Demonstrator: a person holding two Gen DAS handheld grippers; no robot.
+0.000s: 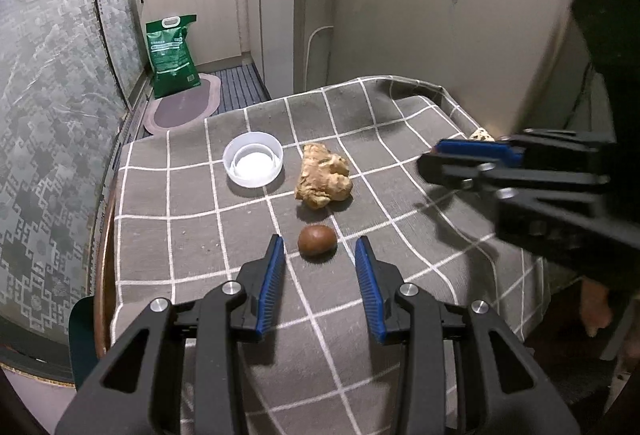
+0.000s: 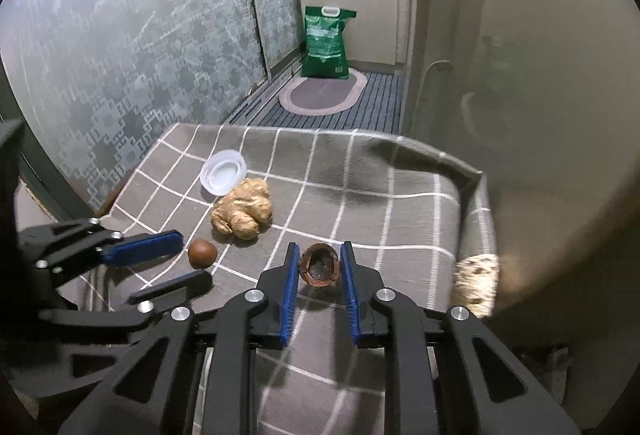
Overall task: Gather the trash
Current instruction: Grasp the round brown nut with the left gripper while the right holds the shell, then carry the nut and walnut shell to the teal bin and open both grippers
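the empty nut shell sits on the checked cloth of the bench, squarely between the jaws of the right gripper, which have narrowed until both pads seem to touch its sides. the whole nut lies just ahead of the left gripper, centred on the gap of its half-open, empty jaws, so each hand is nearest its own piece.

The right gripper is smeared by motion at three o'clock in the left wrist view — its jaws cannot be read there. A speckled lump at the tablecloth edge, four o'clock, is too blurred to identify.
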